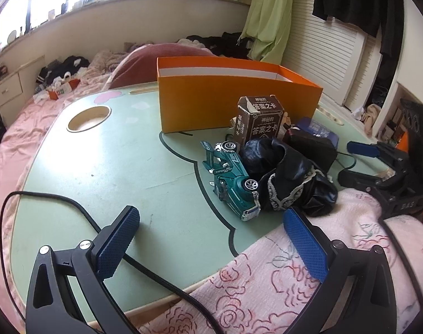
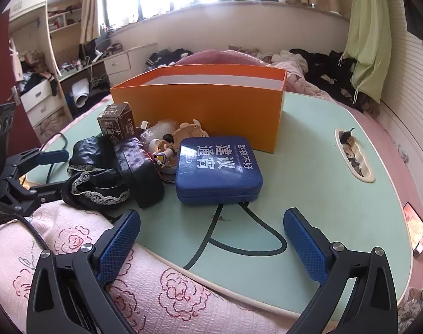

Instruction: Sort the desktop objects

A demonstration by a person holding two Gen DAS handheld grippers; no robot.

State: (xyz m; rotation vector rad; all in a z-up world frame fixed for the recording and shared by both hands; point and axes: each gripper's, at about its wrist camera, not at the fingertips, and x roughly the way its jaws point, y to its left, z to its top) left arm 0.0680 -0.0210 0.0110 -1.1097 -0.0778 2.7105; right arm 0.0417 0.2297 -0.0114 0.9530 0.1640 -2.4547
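Left tool (image 1: 211,232) stood spread wide with nothing between its pads, hovering over the near edge of the green desk (image 1: 100,167). From its camera I saw the toy car (image 1: 233,178) lying on its side, touching a black lace-trimmed cloth (image 1: 292,183). Behind them stood a brown card box (image 1: 260,119) before the open orange box (image 1: 233,103). Whatever lay in the orange box I couldn't see past its wall. Only a corner of the blue case (image 1: 320,130) showed.

Right tool (image 2: 211,235) was likewise released, jaws gaping and empty, just short of the blue case (image 2: 218,171). Small figurines (image 2: 169,144) were crammed between that case and a black pouch (image 2: 140,171), too jumbled to count. My left tool's fingers (image 2: 51,157) poked in at the frame's left edge, partly cut off.
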